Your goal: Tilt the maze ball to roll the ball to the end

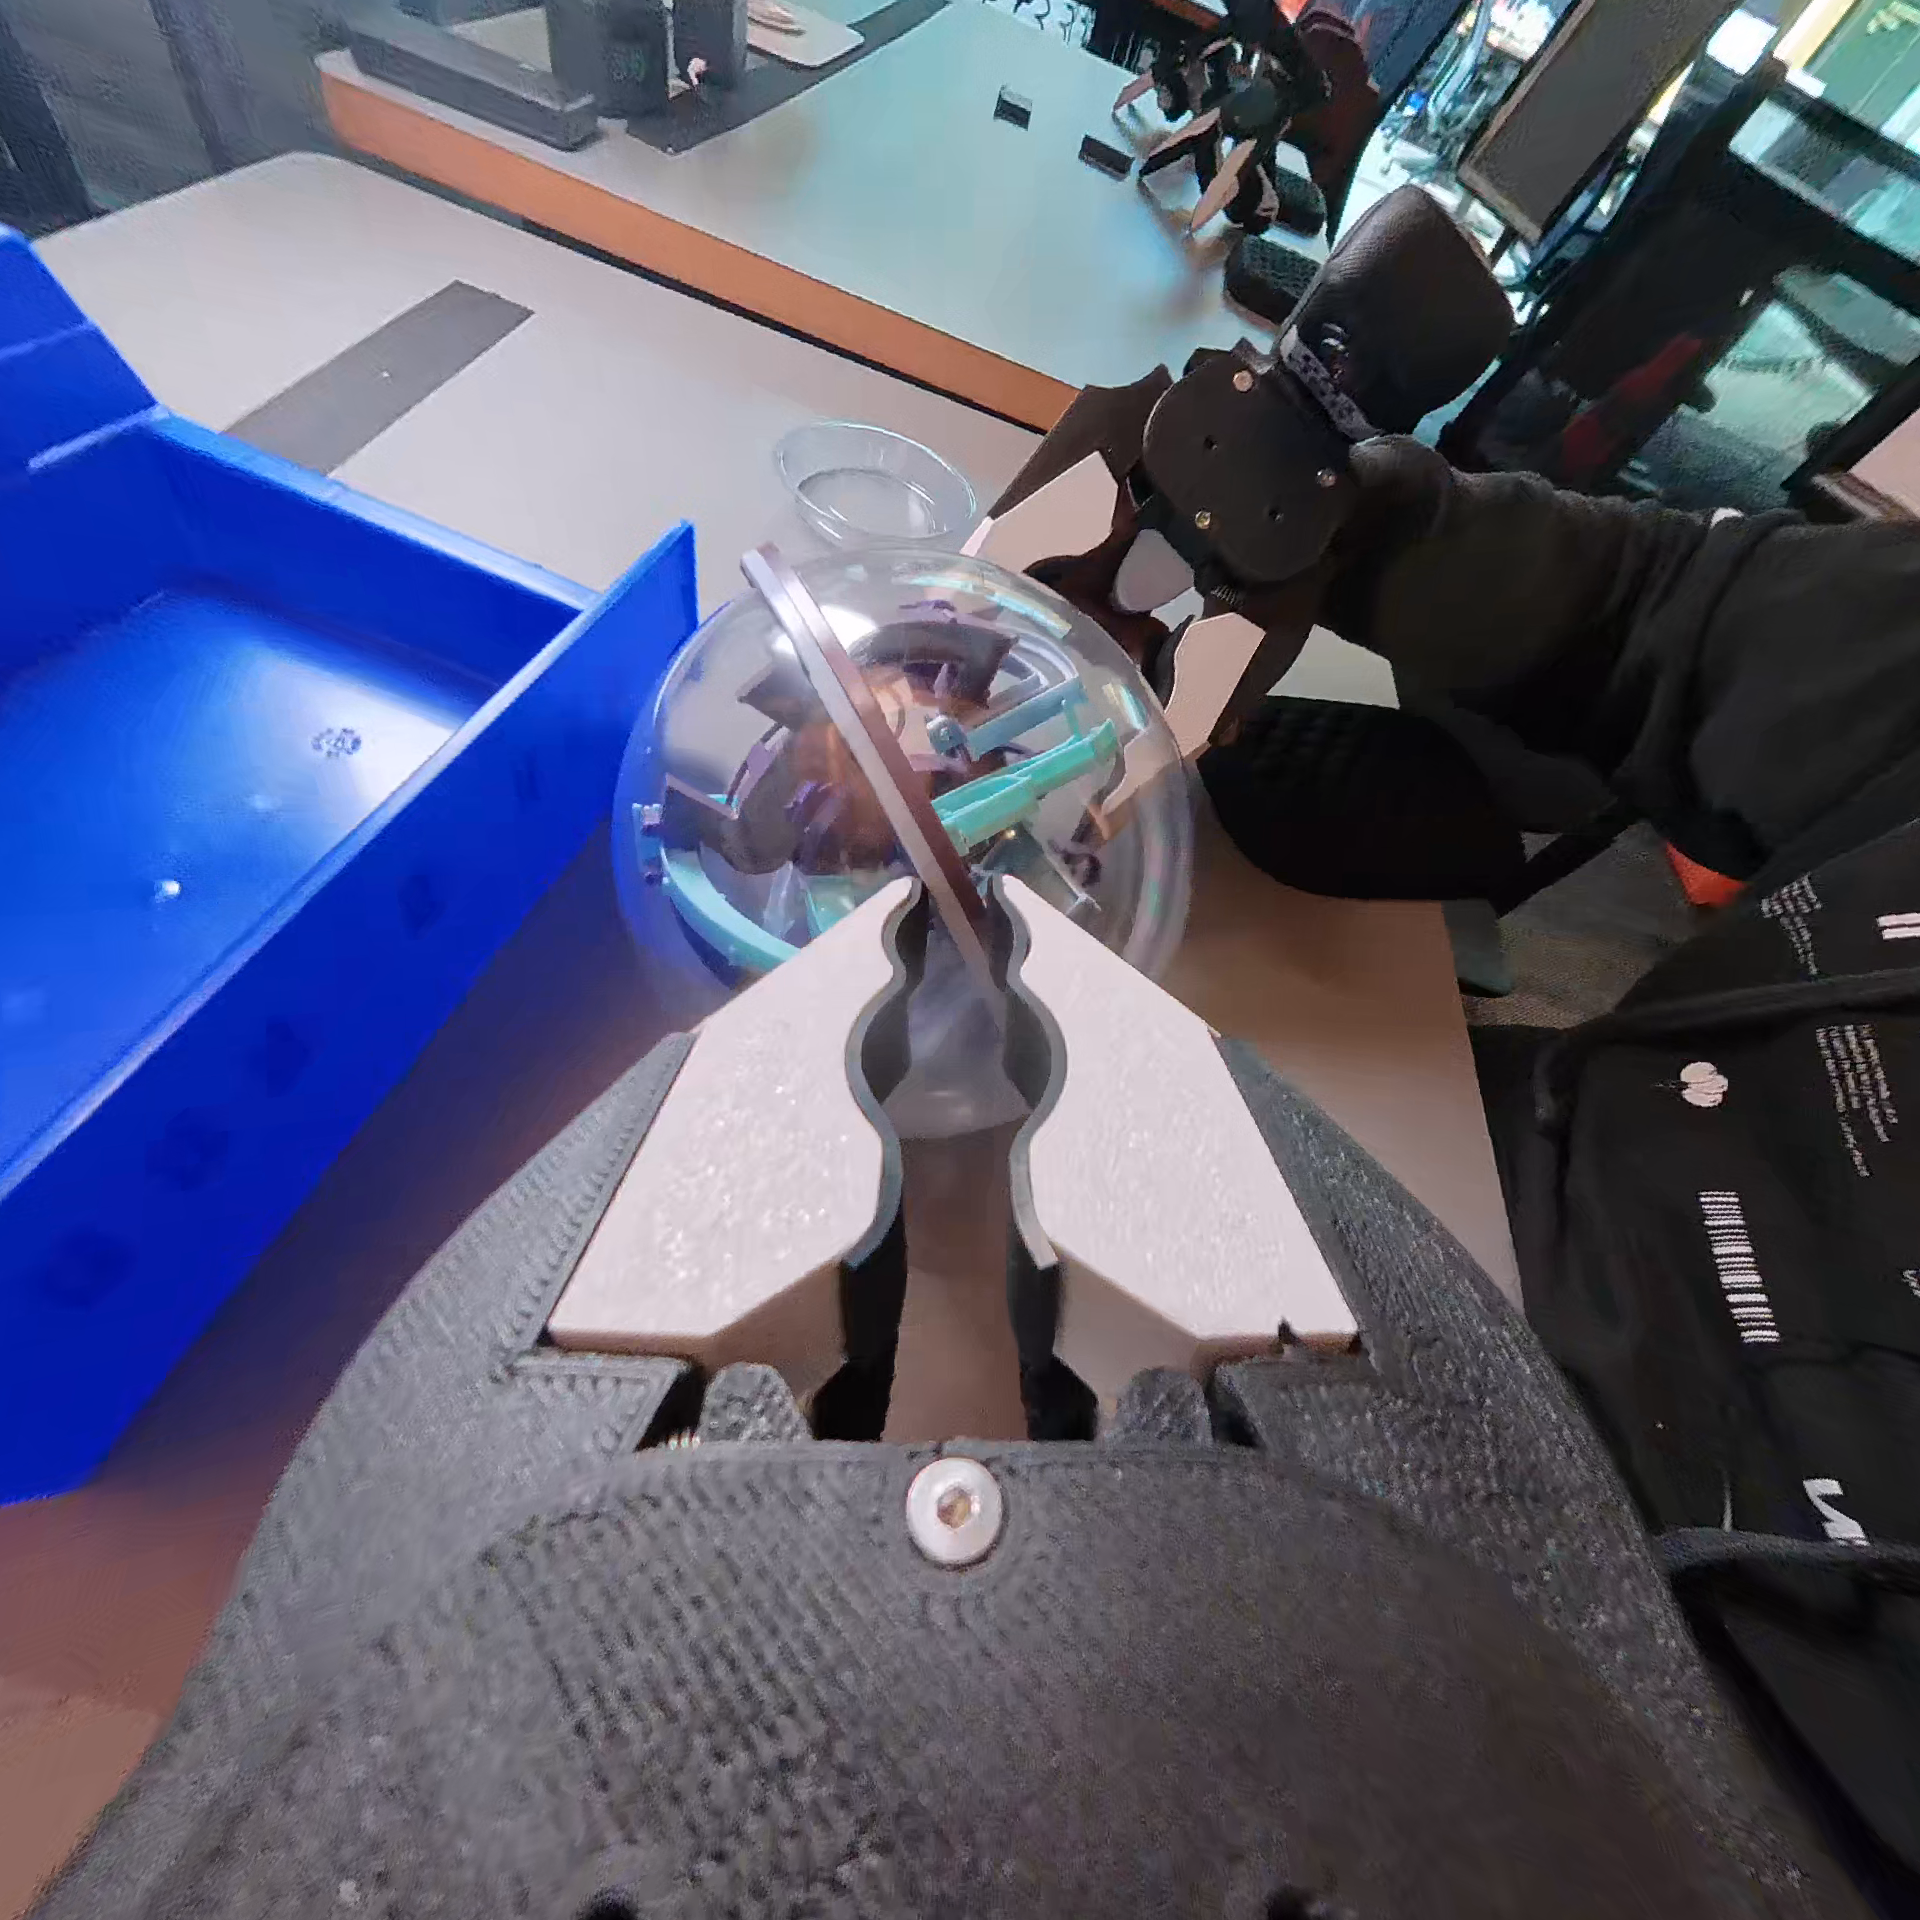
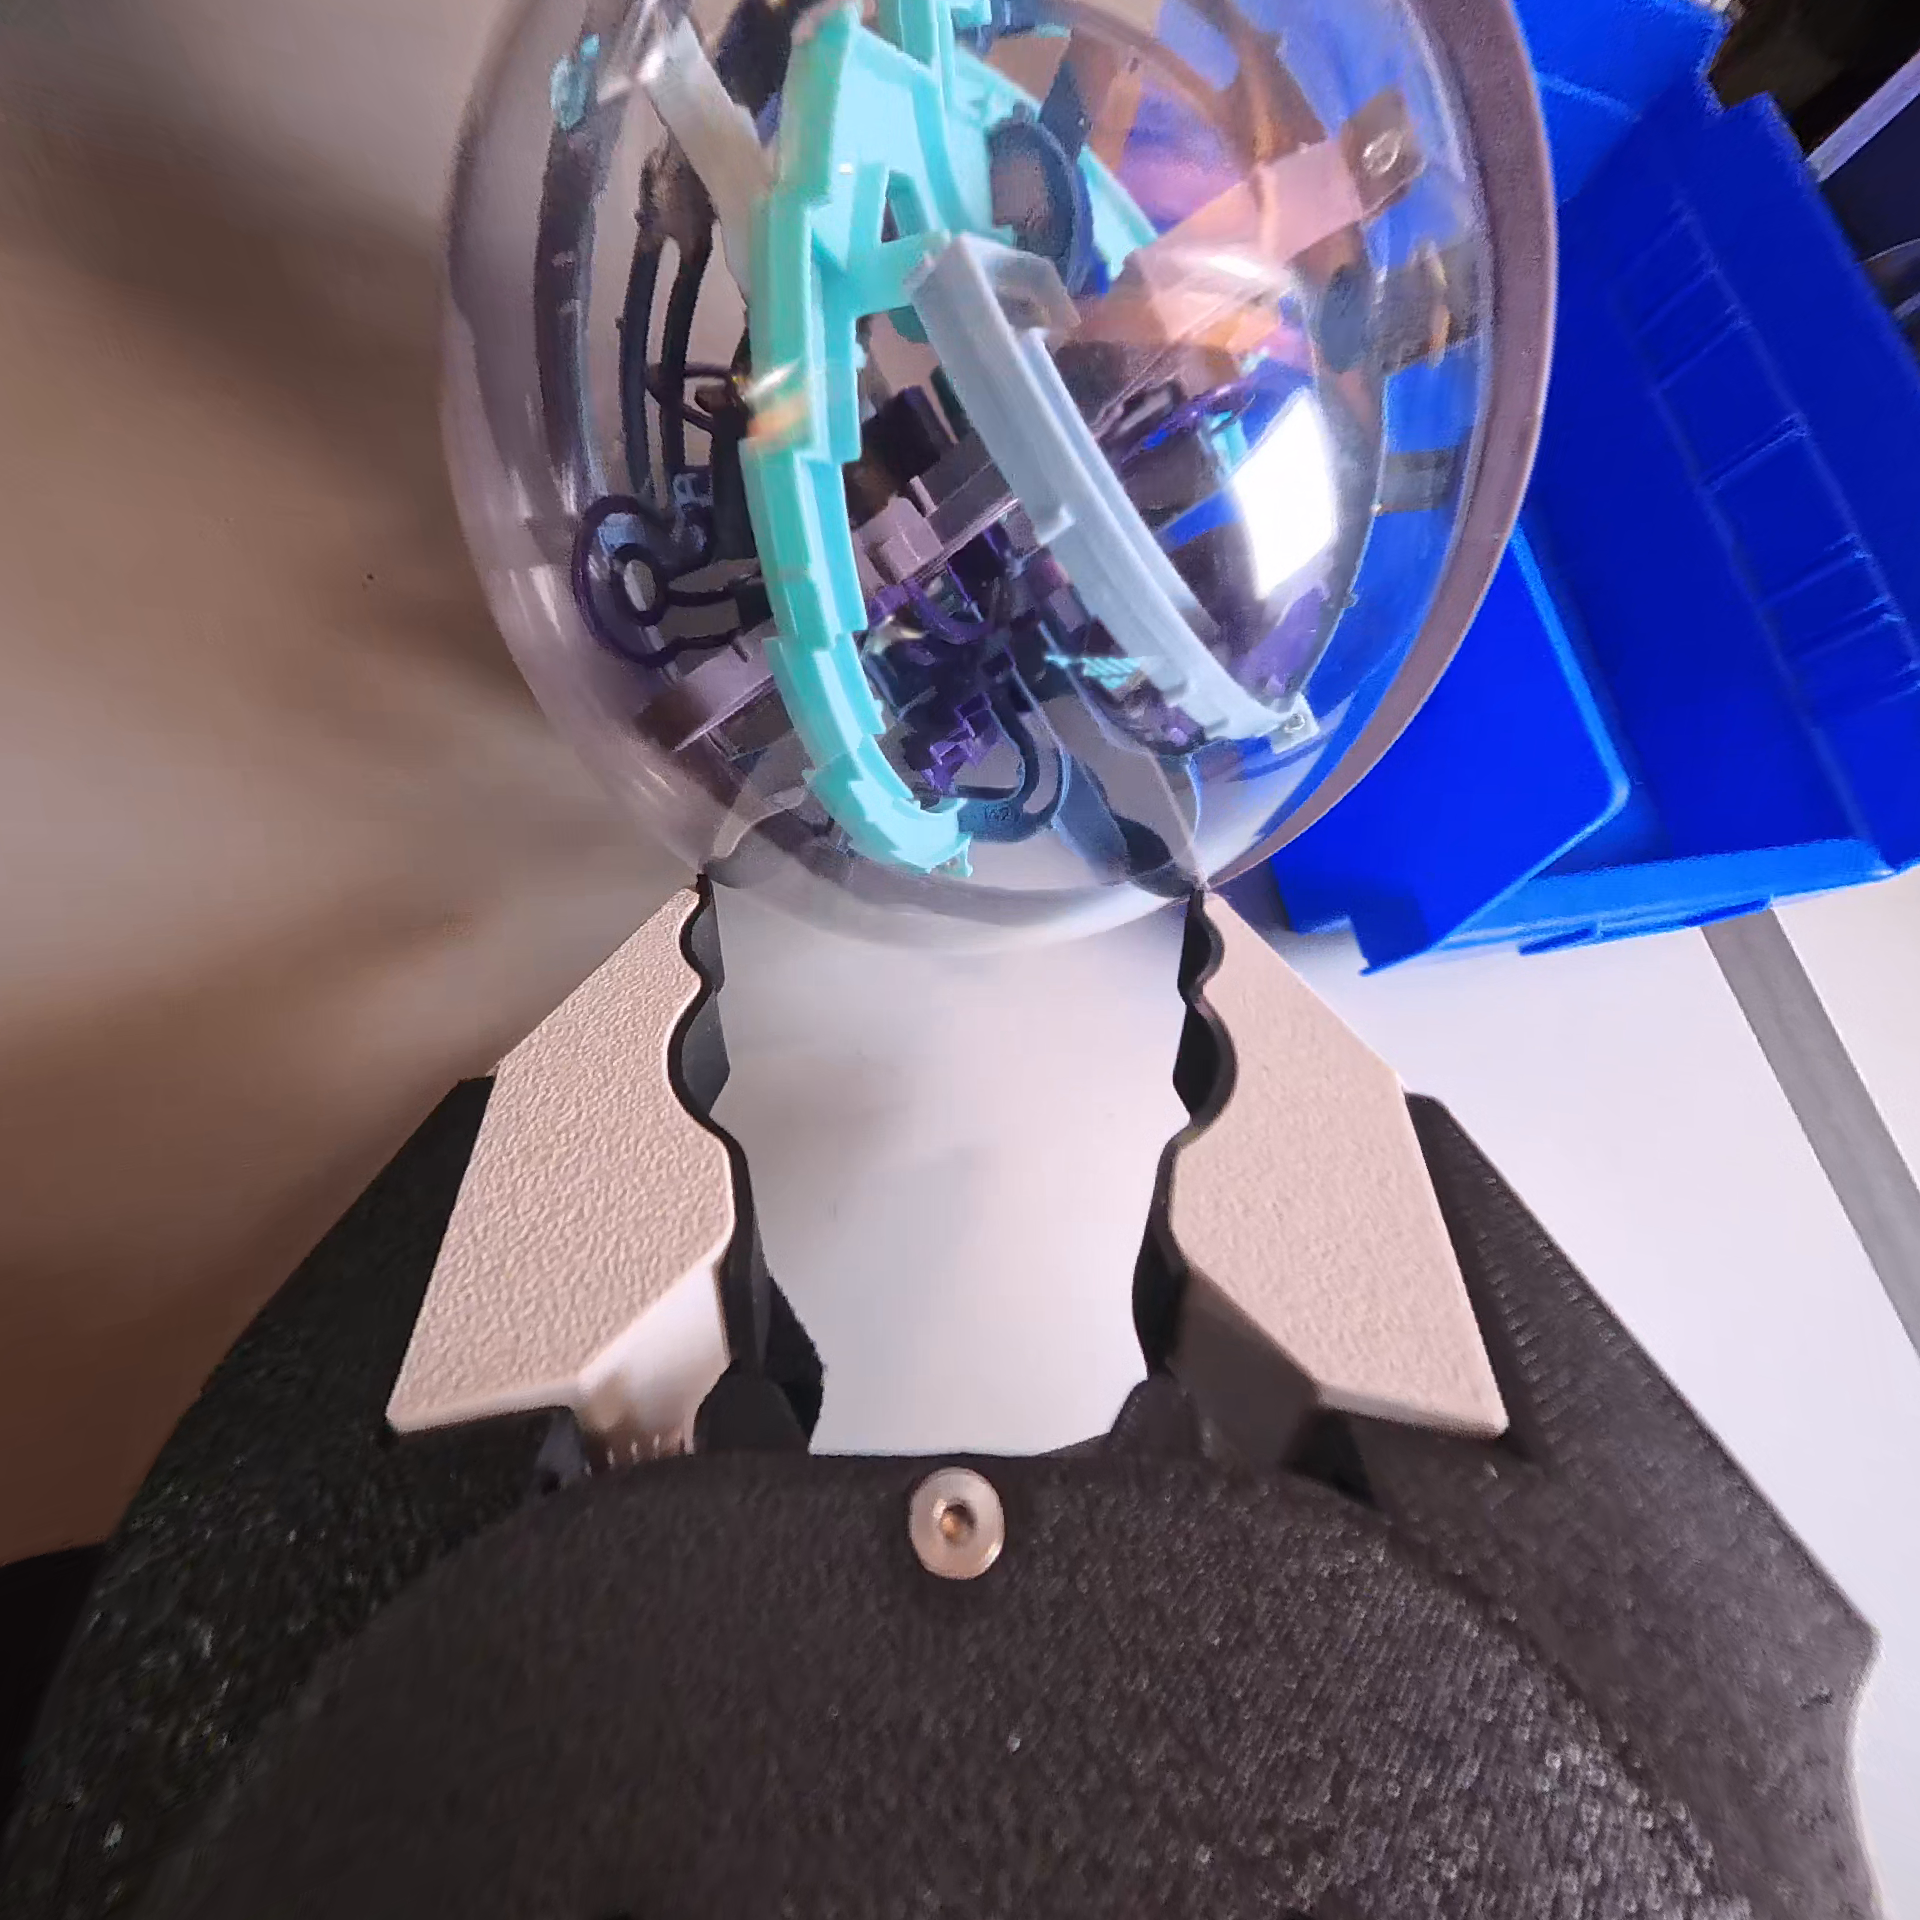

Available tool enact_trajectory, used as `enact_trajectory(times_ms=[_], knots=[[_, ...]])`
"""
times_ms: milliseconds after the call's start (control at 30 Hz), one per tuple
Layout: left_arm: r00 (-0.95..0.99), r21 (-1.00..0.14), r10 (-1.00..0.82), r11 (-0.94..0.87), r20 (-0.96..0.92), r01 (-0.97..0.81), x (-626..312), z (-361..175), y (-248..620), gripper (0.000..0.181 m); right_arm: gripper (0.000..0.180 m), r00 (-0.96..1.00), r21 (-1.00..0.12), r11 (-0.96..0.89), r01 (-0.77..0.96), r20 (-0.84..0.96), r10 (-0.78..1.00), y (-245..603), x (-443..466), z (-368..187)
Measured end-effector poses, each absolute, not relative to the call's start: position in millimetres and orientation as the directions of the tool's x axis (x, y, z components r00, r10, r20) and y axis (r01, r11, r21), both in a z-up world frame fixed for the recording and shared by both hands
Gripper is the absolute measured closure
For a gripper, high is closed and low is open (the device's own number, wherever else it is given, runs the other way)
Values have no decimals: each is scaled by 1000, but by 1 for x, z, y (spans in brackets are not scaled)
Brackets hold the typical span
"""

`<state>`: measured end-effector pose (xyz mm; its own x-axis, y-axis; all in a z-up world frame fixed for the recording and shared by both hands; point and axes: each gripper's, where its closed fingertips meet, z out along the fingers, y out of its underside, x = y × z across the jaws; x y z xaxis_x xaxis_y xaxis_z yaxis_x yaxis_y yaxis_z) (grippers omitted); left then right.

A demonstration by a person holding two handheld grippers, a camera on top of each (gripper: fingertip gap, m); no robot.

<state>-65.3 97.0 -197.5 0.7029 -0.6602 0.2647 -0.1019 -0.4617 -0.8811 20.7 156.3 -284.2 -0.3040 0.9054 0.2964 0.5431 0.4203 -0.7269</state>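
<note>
Your left gripper (image 1: 954, 902) pinches the dark equator rim (image 1: 862, 727) of the maze ball (image 1: 904, 769), jaws nearly together on that thin band. Your right gripper (image 2: 948, 902) is spread wide, its tips touching the clear shell at the ball's 6 o'clock in its own view. The ball sits on the table (image 1: 582, 416), with the blue bin (image 1: 312, 790) just beside it at 9 o'clock. Expect a light, rigid, slick sphere: grip the rim, cradle the shell, tilt slowly.

Pale tables (image 1: 644, 395), glass partitions (image 1: 1829, 177) beyond.
</note>
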Motion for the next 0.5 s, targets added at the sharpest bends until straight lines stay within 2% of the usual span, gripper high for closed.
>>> enact_trajectory(times_ms=[267,500], knots=[[670,-900,-738,-342,78,-272,-35,-190,85,170,96,-309,-777,397,488,271,911,146,41,-283],[614,-905,-789,-272,15,-326,-5,-184,69,170,96,-279,-760,457,461,365,888,141,51,-290]])
